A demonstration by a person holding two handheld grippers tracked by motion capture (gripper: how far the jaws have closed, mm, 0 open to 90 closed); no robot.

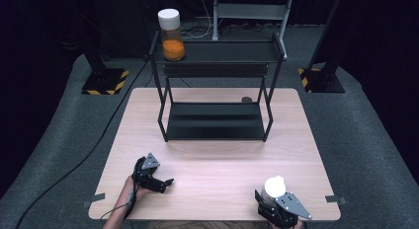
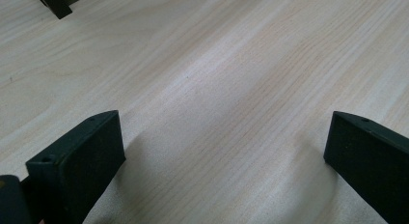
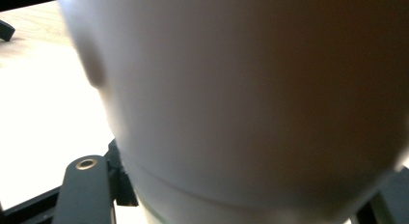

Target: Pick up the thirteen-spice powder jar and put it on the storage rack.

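Note:
My right gripper (image 1: 269, 197) is at the table's near right corner, shut on a white container (image 1: 274, 186) with a rounded top. In the right gripper view the container's pale wall (image 3: 251, 98) sits close up between the jaws, and what is beneath it is hidden. At the near left my left gripper (image 1: 165, 183) rests low over the wood. Its jaws stand wide open in the left gripper view (image 2: 224, 151), with nothing but bare table between them. A clear jar with orange contents and a white lid (image 1: 171, 35) stands on the left end of the top shelf.
A black two-tier metal shelf (image 1: 217, 54) stands at the back middle of the wooden table (image 1: 217, 165); its lower tier (image 1: 215, 121) is bare. A small dark round object (image 1: 246, 99) lies behind the shelf. Black stands with striped bases (image 1: 104, 81) flank the table.

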